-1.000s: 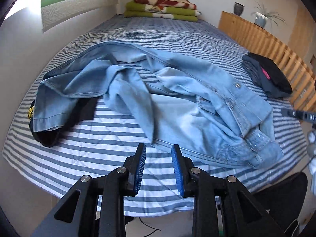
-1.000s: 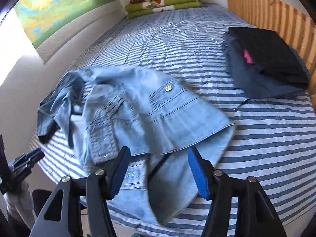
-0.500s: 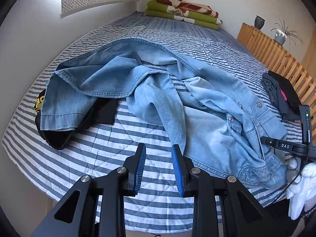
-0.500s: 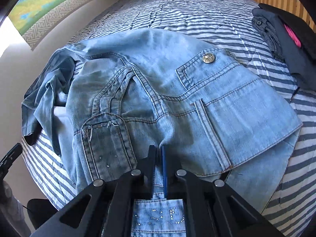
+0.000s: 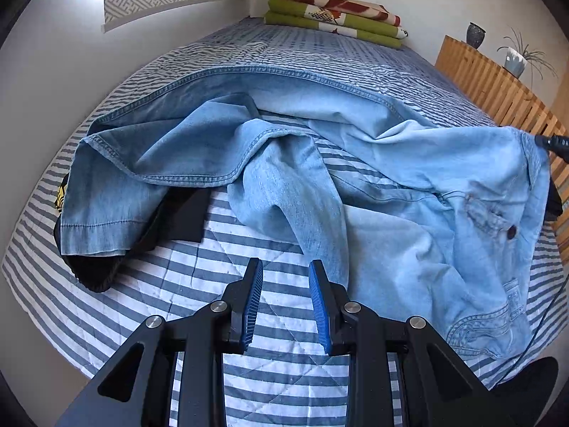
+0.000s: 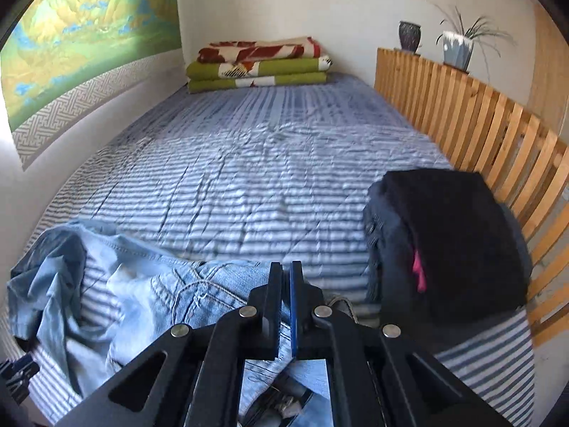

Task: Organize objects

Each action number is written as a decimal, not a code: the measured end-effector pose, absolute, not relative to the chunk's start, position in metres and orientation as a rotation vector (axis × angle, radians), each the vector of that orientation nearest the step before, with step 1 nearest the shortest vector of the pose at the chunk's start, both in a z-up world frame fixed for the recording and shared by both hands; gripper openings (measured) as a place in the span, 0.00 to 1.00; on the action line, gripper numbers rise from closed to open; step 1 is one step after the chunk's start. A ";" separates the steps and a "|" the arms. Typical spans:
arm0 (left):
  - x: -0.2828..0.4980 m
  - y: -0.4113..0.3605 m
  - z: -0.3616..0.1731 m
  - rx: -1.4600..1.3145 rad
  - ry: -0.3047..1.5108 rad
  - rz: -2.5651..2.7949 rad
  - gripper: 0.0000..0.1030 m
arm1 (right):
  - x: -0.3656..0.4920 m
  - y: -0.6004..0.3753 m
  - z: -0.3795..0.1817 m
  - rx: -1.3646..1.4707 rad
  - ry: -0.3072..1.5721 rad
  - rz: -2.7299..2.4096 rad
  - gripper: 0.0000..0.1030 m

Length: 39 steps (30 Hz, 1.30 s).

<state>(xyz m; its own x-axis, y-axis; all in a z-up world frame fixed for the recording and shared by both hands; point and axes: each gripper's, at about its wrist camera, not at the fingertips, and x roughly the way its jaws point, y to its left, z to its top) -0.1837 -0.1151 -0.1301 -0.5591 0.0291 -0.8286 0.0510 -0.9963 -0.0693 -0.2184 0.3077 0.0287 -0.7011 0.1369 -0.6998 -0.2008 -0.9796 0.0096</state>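
My left tool (image 5: pixel 285 300) hangs over the near edge of the bed (image 5: pixel 220 277) with its blue pads a little apart and nothing between them, only striped quilt below; just beyond its tips lies the denim jacket (image 5: pixel 355 163), spread crumpled across the width of the bed, one sleeve flopped over a black garment (image 5: pixel 177 220) at the left side and the far right corner of the denim raised off the quilt; my right tool (image 6: pixel 286 306) has its pads pressed together on a fold of that same denim jacket (image 6: pixel 177 295), the cloth bunching up to the pinch and trailing away to the left and beneath the tool; in the right wrist view the jacket fills the lower left, with the bare striped bed (image 6: pixel 249 163) stretching away behind it; to the right of the tool, near the wooden slatted rail (image 6: pixel 480 131), sits a stack of dark folded clothes (image 6: pixel 451 238) with a bit of pink showing at its side, apart from the jacket; at the far end of the bed, against the wall, rests a pile of green and red folded blankets (image 6: pixel 259 66); on the ledge above the rail stand a dark vase (image 6: pixel 409 35) and a potted plant (image 6: pixel 458 48); a painted landscape hanging (image 6: pixel 78 35) covers the left wall
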 end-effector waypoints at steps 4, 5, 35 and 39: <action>-0.196 -0.117 -0.130 1.459 0.135 -2.743 0.28 | -0.272 0.327 0.037 -0.966 -0.029 2.594 0.00; -0.200 -0.117 -0.130 1.457 0.144 -2.740 0.28 | -0.282 0.333 0.034 -0.952 -0.076 2.548 0.00; -0.225 -0.107 -0.187 1.667 0.354 -2.691 0.03 | -0.061 0.275 -0.077 -1.664 0.302 2.657 0.06; -0.206 -0.096 -0.160 1.657 0.414 -2.779 0.03 | -0.044 0.311 -0.027 -1.461 0.276 2.674 0.04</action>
